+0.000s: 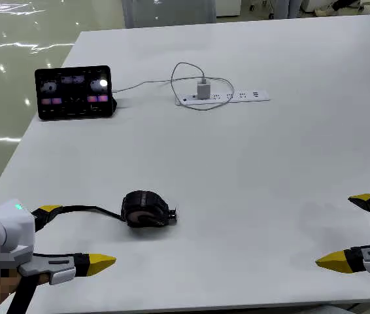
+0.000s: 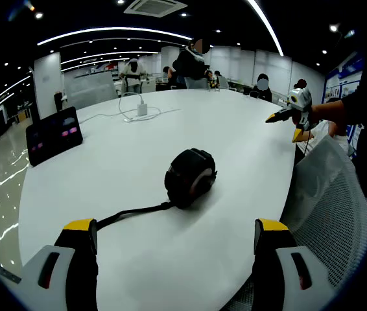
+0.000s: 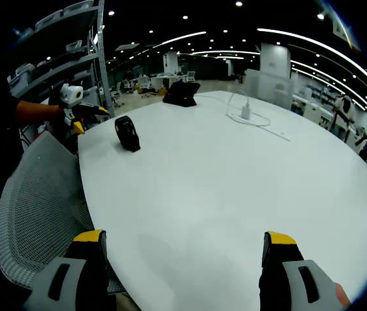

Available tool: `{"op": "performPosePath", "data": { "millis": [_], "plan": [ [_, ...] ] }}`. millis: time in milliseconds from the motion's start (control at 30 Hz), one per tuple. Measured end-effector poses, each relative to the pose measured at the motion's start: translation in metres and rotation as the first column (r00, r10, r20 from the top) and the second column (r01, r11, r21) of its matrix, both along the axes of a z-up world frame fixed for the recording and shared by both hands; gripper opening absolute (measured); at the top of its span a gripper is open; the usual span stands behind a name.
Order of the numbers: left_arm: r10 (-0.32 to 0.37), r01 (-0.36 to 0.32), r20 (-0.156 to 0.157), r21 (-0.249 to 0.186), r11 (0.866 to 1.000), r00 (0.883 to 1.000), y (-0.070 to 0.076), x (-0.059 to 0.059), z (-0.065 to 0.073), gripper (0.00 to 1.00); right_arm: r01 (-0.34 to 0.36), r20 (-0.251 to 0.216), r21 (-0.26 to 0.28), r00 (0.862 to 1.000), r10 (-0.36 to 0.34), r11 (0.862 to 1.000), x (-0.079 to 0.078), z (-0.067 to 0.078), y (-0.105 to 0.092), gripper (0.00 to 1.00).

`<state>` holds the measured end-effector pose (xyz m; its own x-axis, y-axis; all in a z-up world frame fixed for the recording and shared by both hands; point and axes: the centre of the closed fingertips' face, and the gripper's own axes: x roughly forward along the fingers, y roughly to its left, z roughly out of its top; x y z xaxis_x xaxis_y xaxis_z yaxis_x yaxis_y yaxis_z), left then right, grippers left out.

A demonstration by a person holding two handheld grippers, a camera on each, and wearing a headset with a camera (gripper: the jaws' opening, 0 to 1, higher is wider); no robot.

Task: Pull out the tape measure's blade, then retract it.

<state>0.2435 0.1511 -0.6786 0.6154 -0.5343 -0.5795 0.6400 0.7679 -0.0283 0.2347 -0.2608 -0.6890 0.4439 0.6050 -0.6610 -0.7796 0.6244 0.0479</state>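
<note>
Head view: where is the tape point(image 1: 147, 209)?

On the white table point(image 1: 250, 157), near its front edge. Its black strap point(image 1: 84, 209) runs toward the left gripper point(image 1: 75, 235).

Is that gripper holding anything?

No. Its jaws stand wide apart with bare table between them. The strap's end lies by one yellow tip; whether they touch, I cannot tell. The right gripper point(image 1: 343, 229) is well apart on the other side, jaws spread too, nothing in them. A tablet point(image 1: 74, 91) and a power strip point(image 1: 224, 98) sit further back.

Left gripper view?

The tape lies ahead of the tips, between the two spread jaws and not touching them. The strap trails toward the left-hand jaw. The right gripper hovers at the table's far edge.

Right gripper view?

Both jaws gape over bare table. The tape is far off at upper left, near the table's edge and close to the left gripper.
</note>
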Motion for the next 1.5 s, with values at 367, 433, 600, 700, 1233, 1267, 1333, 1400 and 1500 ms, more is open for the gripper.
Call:
{"op": "performPosePath", "data": {
  "millis": [367,433,600,700,1233,1267,1333,1400,1500],
  "plan": [
    [0.001,-0.001,0.003,-0.011,1.0,1.0,-0.001,0.007,0.001,0.99,0.007,-0.009,0.004,1.0,-0.007,1.0,0.0,-0.001,0.001,0.99],
    [-0.009,0.009,0.001,-0.007,1.0,1.0,-0.003,0.006,0.0,0.99,0.006,-0.01,0.005,1.0,-0.006,1.0,-0.002,-0.001,0.002,0.99],
    [-0.055,0.055,0.005,0.031,0.998,0.998,-0.004,0.005,0.0,0.99,-0.013,0.038,-0.003,0.999,0.013,1.0,0.002,-0.001,0.004,0.99],
    [-0.077,0.078,-0.015,0.045,0.996,0.997,-0.002,0.006,-0.002,0.99,-0.001,0.044,0.02,0.999,0.0,1.0,0.007,-0.001,0.004,0.99],
    [-0.215,0.229,-0.121,0.117,0.966,0.969,-0.019,0.019,-0.023,0.99,-0.129,0.036,0.059,0.991,0.127,0.99,0.02,-0.004,0.054,0.99],
    [-0.221,0.237,-0.138,0.111,0.965,0.965,-0.021,0.019,-0.023,0.99,-0.132,0.034,0.056,0.991,0.13,0.99,0.022,-0.005,0.057,0.99],
    [-0.25,0.269,-0.149,0.126,0.955,0.957,-0.023,0.021,-0.024,0.99,-0.143,0.024,0.049,0.99,0.142,0.989,0.024,-0.007,0.063,0.99],
    [-0.271,0.291,-0.143,0.142,0.946,0.952,-0.025,0.025,-0.023,0.99,-0.173,0.031,0.052,0.985,0.172,0.984,0.025,-0.007,0.071,0.99],
    [-0.305,0.322,-0.124,0.149,0.935,0.944,-0.031,0.031,-0.017,0.98,-0.203,0.025,0.027,0.979,0.202,0.979,0.03,-0.012,0.079,0.99]
  ]
}}
